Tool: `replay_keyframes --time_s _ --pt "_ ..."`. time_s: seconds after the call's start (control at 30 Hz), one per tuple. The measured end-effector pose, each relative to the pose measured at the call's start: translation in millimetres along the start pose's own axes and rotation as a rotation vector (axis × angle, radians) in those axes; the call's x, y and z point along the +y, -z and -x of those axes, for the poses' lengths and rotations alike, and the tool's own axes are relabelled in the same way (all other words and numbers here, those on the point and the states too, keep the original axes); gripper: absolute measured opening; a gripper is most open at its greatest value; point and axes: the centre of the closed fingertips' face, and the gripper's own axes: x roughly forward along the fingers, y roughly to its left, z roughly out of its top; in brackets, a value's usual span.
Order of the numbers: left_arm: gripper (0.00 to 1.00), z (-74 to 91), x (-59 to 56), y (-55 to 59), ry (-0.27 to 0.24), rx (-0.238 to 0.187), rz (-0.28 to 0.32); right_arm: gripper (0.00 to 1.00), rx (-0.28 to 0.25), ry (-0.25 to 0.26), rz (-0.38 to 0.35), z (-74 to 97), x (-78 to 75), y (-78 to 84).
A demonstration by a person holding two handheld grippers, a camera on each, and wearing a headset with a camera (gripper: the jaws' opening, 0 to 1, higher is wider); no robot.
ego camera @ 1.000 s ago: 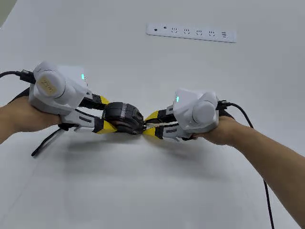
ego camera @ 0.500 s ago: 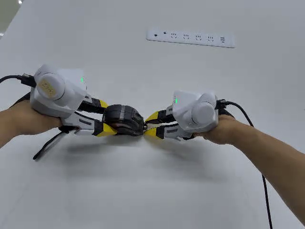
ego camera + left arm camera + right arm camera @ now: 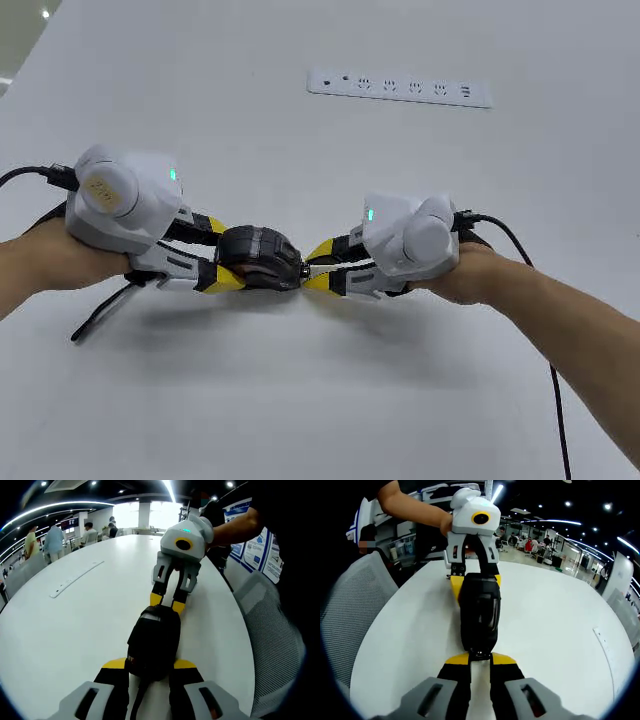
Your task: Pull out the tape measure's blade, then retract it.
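- The tape measure (image 3: 260,258) is held between the two tools, slightly above the white desk (image 3: 300,400) to judge by the shadow beneath it.
- The left hand-held gripper (image 3: 222,248) is clamped across the black case, one yellow-tipped jaw on each flat side.
- The right hand-held gripper (image 3: 480,659) is nearly closed at the case's mouth, where the small end hook (image 3: 480,654) appears to be pinched between its tips.
- The case is judged rigid, compact and fairly heavy, with a rubbery surface that should not slip, so the wide sides are the place to be gripped.
- The blade is judged thin, springy and sharp-edged, so it is best taken by the hook and drawn straight.
- The case serves as the only housing here. The blade is judged to be wound almost wholly inside it.
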Motion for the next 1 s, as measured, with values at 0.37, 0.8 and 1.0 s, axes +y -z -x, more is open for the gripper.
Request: replay_keyframes --time_s 0.37,0.8,1.0 --pt "0.28 -1.4 0.1 0.0 0.002 0.002 0.0 0.12 0.002 -0.007 -0.007 3.4 1.3 4.8" --pt "0.28 -2.8 -0.6 -0.8 0.003 0.003 -0.001 0.12 0.009 -0.013 -0.017 14.5 0.8 16.3" --pt "0.28 -3.2 -1.0 -1.3 0.004 0.003 0.0 0.12 0.013 -0.014 -0.023 19.0 1.4 21.5"
